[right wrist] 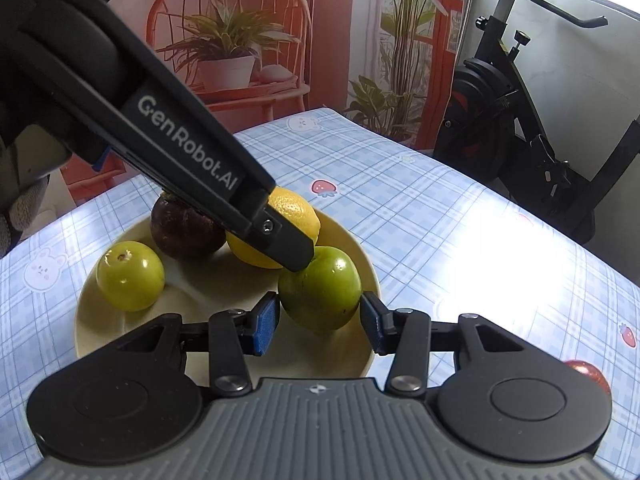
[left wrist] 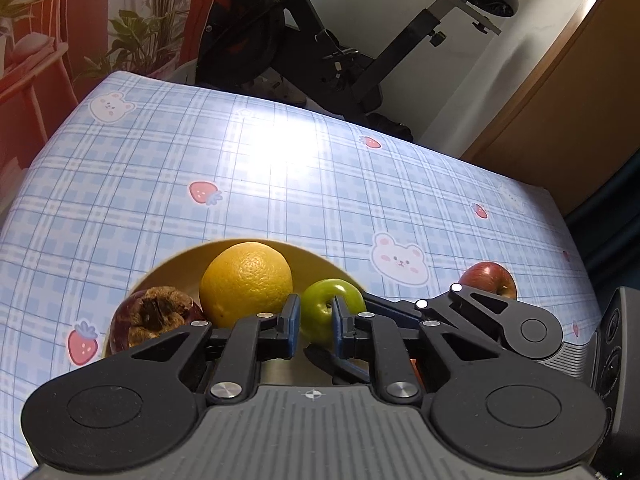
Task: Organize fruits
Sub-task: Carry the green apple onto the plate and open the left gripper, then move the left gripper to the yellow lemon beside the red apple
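Note:
A pale yellow plate [right wrist: 224, 354] holds a yellow orange [left wrist: 246, 282], a dark purple mangosteen [right wrist: 182, 232] and two green apples. My right gripper [right wrist: 318, 318] is open, its blue pads on either side of the nearer green apple [right wrist: 320, 288], close to its flanks. My left gripper [left wrist: 314, 320] hovers over the same apple [left wrist: 320, 308], jaws narrowly apart, holding nothing; in the right wrist view its finger [right wrist: 280, 240] rests at the apple's top. The second green apple [right wrist: 130, 276] sits at the plate's left. A red apple [left wrist: 488, 278] lies on the cloth to the right.
The table has a blue plaid cloth [left wrist: 280, 184] with bear and strawberry prints. An exercise bike [right wrist: 532, 120] stands beyond the far edge. A printed backdrop with plants [right wrist: 240, 40] and a wooden cabinet [left wrist: 568, 112] are behind.

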Tool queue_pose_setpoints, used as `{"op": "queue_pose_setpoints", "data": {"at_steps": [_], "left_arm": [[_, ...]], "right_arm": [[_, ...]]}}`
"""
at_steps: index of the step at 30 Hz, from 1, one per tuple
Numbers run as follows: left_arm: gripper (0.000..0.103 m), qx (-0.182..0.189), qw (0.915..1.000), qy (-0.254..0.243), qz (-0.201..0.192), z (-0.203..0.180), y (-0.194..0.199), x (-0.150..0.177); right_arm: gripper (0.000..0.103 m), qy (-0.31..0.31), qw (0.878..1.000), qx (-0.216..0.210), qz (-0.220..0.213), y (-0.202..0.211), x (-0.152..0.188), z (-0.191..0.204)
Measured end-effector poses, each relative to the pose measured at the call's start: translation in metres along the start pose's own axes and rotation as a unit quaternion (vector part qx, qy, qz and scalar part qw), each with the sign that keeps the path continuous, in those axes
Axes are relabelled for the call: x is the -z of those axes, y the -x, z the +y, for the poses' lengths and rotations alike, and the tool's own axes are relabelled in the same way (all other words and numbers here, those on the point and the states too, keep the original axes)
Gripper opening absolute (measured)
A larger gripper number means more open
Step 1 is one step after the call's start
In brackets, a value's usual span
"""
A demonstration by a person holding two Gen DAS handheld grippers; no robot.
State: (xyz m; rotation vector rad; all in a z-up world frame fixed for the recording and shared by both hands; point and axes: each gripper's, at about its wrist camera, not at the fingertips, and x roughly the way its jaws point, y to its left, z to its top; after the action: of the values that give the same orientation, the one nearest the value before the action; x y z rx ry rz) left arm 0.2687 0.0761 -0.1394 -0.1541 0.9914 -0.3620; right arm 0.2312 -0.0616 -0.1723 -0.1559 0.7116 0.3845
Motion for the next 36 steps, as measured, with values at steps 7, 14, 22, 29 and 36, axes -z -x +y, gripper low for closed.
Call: {"op": "queue_pose_setpoints", "data": {"at_steps": [7, 14, 22, 29, 36], "left_arm": [[0.018, -0.024, 0.9994, -0.024, -0.008, -0.006, -0.001, -0.002], [0.018, -0.052, 0.9979, -0.038, -0.005, -0.015, -0.001, -0.006], [0.018, -0.093, 0.9938, -0.059, -0.013, -0.029, 0.001, -0.004], [0.018, -0.128, 0.9901, -0.058, -0.012, -0.04, 0.002, -0.009], [0.018, -0.112, 0.9891, -0.07, -0.065, -0.064, 0.038, -0.004]], "right_arm": [[0.047, -0.005, 1.0, 0.009, -0.003, 0.007, 0.001, 0.003], [0.047, -0.005, 1.0, 0.015, -0.005, 0.032, 0.007, 0.005], [0.047, -0.066, 0.996, 0.05, -0.041, 0.084, 0.035, -0.016], [0.048, -0.107, 0.989, 0.081, -0.069, 0.134, 0.06, -0.037], [0.048, -0.129, 0.982, 0.11, -0.086, 0.169, 0.087, -0.062]]}}
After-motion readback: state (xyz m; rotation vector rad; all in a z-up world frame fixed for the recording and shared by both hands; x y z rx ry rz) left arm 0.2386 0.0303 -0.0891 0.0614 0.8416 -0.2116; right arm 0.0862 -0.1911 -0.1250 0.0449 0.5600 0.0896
